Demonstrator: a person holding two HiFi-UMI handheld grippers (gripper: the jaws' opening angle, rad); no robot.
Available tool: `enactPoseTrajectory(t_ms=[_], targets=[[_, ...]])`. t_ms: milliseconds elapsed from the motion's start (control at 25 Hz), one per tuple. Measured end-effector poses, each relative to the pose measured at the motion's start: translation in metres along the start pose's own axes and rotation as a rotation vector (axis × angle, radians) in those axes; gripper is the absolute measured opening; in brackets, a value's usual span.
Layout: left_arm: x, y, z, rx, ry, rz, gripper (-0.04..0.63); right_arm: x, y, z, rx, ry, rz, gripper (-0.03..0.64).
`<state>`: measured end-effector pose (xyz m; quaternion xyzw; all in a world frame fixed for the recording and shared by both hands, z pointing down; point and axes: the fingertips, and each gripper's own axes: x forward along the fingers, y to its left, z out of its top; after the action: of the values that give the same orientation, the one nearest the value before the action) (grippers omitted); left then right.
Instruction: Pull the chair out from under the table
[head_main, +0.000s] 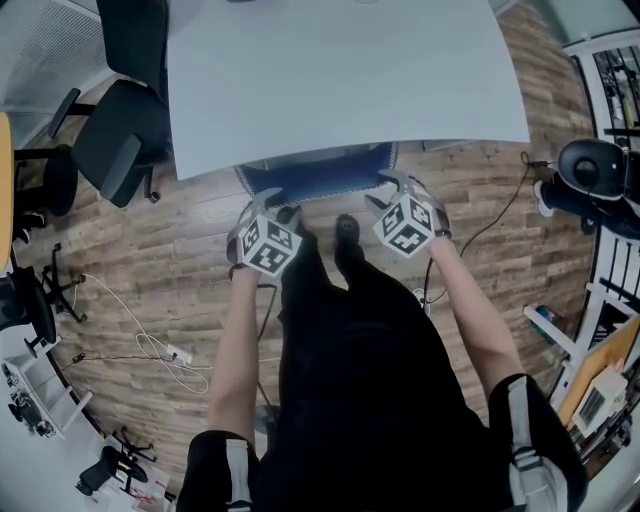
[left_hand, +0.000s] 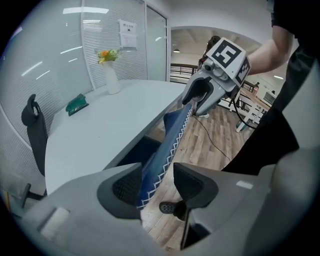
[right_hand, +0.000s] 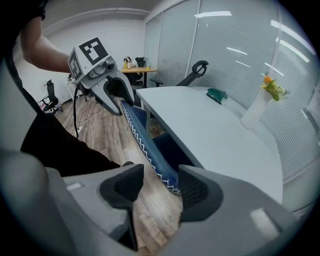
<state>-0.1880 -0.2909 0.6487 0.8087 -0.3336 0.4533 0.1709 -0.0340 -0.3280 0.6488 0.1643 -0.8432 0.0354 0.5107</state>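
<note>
A blue chair back with white zigzag trim stands tucked against the near edge of the white table. My left gripper is at the back's left end and my right gripper at its right end. In the left gripper view the left gripper is open; the chair back's top edge runs between its pads, close to the left pad. In the right gripper view the right gripper is open, the chair back lying beside its right pad.
A black office chair stands left of the table. White cables lie on the wooden floor. A vase of flowers and a green object sit on the table. The person's shoes are just behind the chair.
</note>
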Motion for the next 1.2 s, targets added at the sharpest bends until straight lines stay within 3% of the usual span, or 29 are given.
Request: enactPoseTrajectory(t_ms=[160, 320, 840, 1200], targets=[[0.004, 0.001, 0.001, -0.11, -0.034, 0.011, 0.183, 0.008, 0.0, -0.002, 0.024, 0.0, 0.028, 0.212], [0.005, 0.004, 0.002, -0.103, -0.053, 0.052, 0.183, 0.007, -0.008, 0.002, 0.136, -0.051, 0.04, 0.201], [0.004, -0.003, -0.005, -0.16, -0.033, 0.058, 0.201, 0.006, 0.002, -0.004, 0.166, -0.026, 0.01, 0.198], [0.0, -0.045, -0.031, -0.209, 0.011, 0.078, 0.206, -0.002, 0.043, -0.031, 0.178, -0.022, 0.024, 0.196]])
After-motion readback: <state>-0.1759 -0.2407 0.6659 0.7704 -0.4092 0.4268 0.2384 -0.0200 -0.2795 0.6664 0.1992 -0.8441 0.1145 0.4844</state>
